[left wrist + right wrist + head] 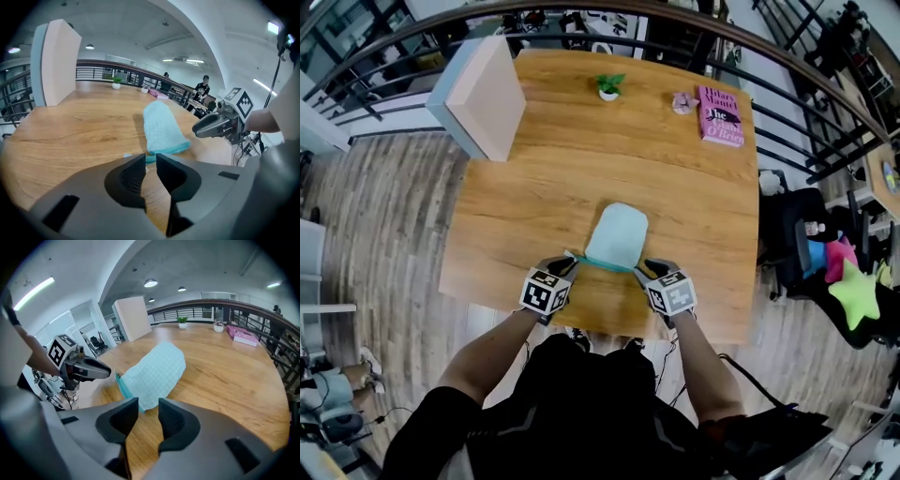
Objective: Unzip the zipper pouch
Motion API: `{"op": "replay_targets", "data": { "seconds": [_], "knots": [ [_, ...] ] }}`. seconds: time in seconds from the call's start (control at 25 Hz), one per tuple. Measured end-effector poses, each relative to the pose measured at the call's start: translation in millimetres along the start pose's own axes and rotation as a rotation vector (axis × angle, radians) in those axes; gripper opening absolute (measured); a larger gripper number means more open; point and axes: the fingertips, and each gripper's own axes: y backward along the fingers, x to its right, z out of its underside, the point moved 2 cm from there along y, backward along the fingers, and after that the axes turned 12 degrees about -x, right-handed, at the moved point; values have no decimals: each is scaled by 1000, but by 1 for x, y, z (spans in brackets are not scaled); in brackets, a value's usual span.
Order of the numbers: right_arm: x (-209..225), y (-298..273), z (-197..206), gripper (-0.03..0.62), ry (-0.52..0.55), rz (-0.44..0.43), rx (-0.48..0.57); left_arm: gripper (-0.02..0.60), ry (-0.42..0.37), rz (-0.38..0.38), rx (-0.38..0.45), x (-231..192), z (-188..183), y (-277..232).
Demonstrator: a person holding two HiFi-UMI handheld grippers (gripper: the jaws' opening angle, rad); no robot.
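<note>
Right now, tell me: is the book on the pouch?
No, the book lies far beyond the pouch, with bare wood between them.

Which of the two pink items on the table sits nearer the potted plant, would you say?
The small round pink item; the pink book lies beyond it, farther from the potted plant.

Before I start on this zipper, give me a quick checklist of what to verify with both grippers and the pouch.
1. The pouch lies flat on the table, zipper edge toward the grippers: ok.
2. The left gripper pinches the zipper end: not ok, jaws slightly apart, end only at the tips.
3. The right gripper holds the pouch: not ok, jaws open, corner just ahead.
4. Zipper pull located: cannot tell.
5. The book and plant stand well away: ok.
</note>
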Motion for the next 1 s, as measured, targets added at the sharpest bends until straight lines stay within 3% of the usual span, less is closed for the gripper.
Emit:
{"op": "replay_targets", "data": {
  "seconds": [0.24,0.4,0.6,0.8,1.0],
  "knots": [
    [9,62,-27,152,-19,14,132,138,1,12,134,15,-42,39],
    [16,119,-53,153,-18,31,260,138,-34,3,278,28,-89,77],
    [18,203,-81,152,16,78,446,138,-16,-29,465,43,-143,136],
    [19,283,-99,145,75,164,582,121,-89,-32,601,73,-183,199],
    [7,339,-107,141,99,131,705,61,-127,-40,673,104,-207,241]
  ]
}}
